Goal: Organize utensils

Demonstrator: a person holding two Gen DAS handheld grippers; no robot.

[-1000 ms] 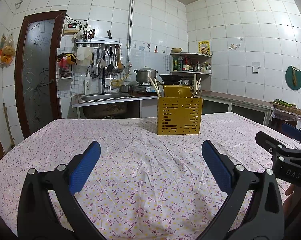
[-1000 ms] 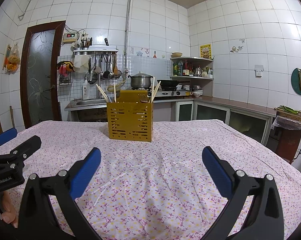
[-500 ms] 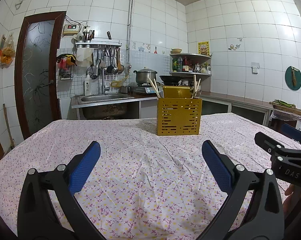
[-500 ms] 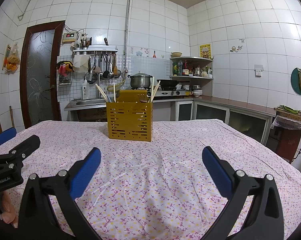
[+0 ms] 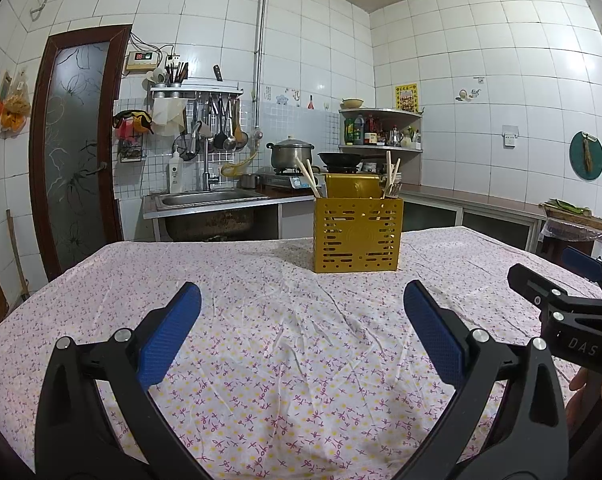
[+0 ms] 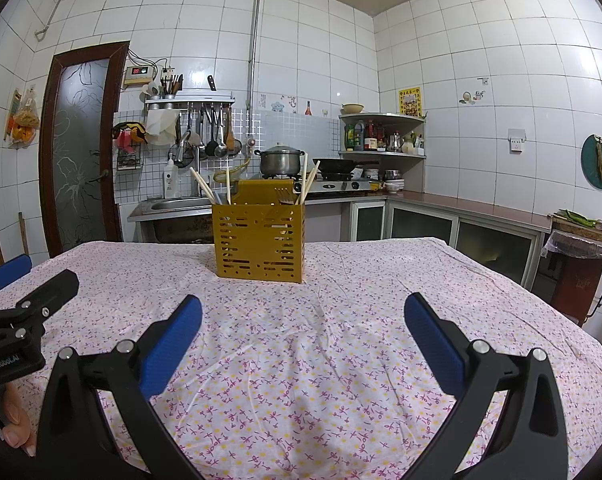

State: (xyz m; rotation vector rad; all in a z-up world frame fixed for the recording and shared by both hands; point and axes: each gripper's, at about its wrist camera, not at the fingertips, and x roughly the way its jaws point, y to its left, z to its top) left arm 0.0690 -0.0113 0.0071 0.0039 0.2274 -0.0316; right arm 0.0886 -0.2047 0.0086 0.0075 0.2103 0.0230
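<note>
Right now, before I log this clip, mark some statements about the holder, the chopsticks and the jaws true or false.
1. The yellow holder stands upright on the flowered tablecloth. True.
2. The left gripper is shut on a chopstick. False: its jaws are wide open and hold nothing.
3. Chopsticks stick up out of the holder. True.
4. The right gripper touches the holder. False: it is open and well short of it, with bare cloth between.
5. A fork lies loose on the tablecloth. False: the fork's tines show inside the holder; no utensil lies on the cloth in either view.
</note>
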